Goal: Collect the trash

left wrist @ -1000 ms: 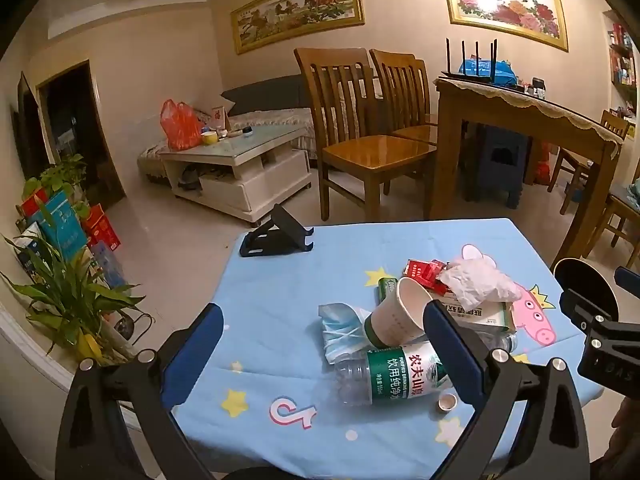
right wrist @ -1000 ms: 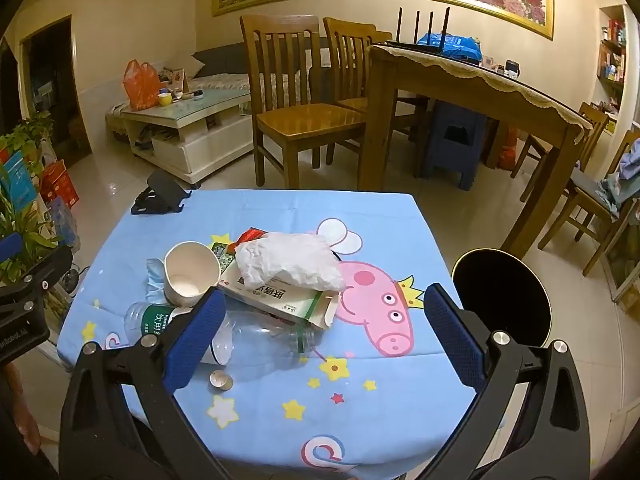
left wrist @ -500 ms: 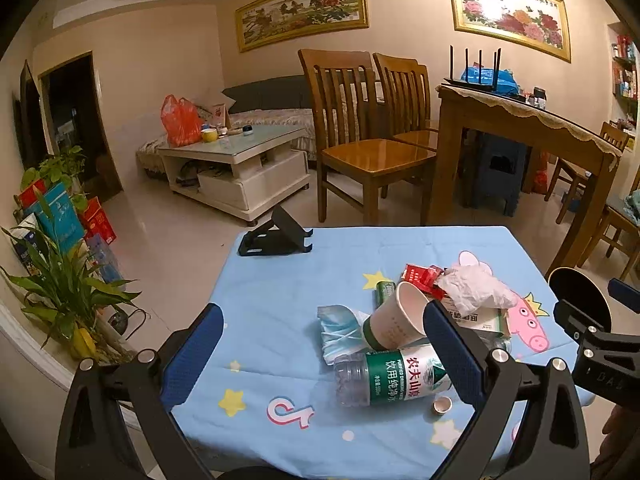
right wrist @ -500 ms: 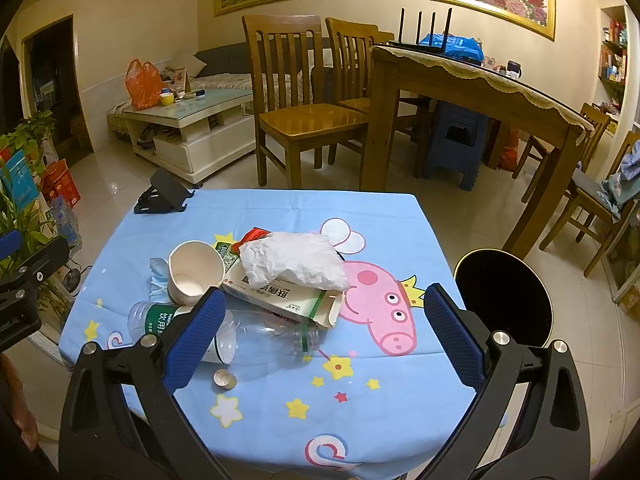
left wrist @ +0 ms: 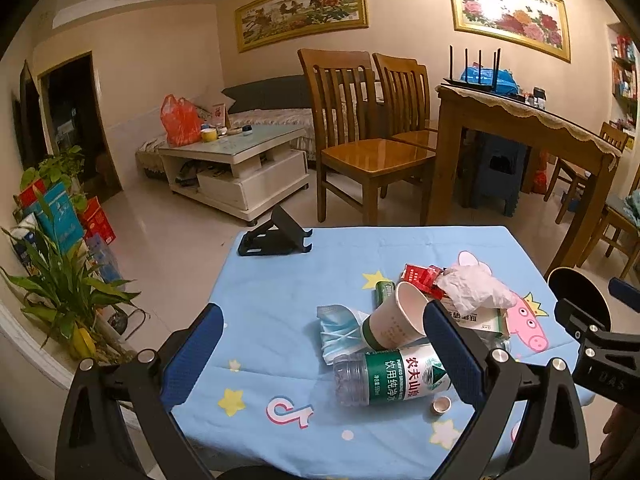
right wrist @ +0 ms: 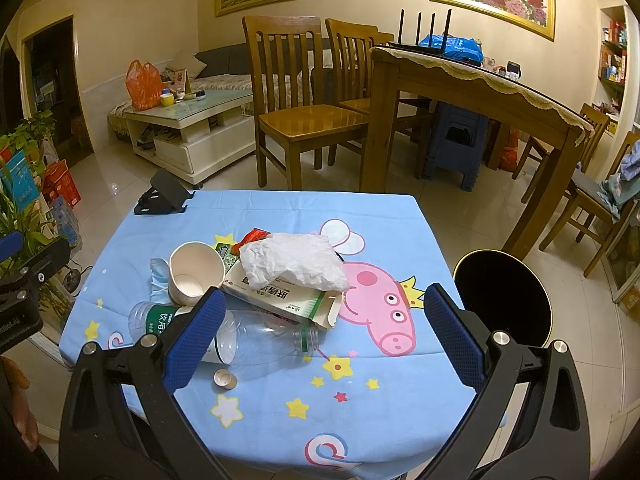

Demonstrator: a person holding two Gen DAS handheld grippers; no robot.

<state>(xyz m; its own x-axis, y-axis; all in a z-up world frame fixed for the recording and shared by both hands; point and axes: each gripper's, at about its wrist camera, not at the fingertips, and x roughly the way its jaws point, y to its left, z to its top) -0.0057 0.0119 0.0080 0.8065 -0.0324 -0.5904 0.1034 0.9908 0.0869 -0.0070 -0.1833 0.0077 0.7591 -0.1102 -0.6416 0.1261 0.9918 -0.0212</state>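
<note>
A pile of trash lies on the blue cartoon tablecloth (right wrist: 280, 208): a paper cup (right wrist: 195, 272) on its side, a crumpled tissue (right wrist: 294, 260) on a flattened carton (right wrist: 280, 298), a clear plastic bottle (right wrist: 264, 340) with a green label (left wrist: 400, 372), a bottle cap (right wrist: 224, 379), a blue face mask (left wrist: 340, 332) and a red wrapper (left wrist: 418, 274). My left gripper (left wrist: 320, 360) is open and empty, near the bottle. My right gripper (right wrist: 320, 336) is open and empty, above the table's front. A black round bin (right wrist: 502, 296) stands right of the table.
A black phone stand (right wrist: 162, 196) sits at the table's far left corner. Wooden chairs (right wrist: 304, 120) and a dining table (right wrist: 472, 92) stand behind. A white coffee table (left wrist: 236, 164) and potted plants (left wrist: 60, 292) are on the left.
Both grippers have drawn slightly back and up from the table, so the trash sits a little lower in view. Nothing was taken hold of.
</note>
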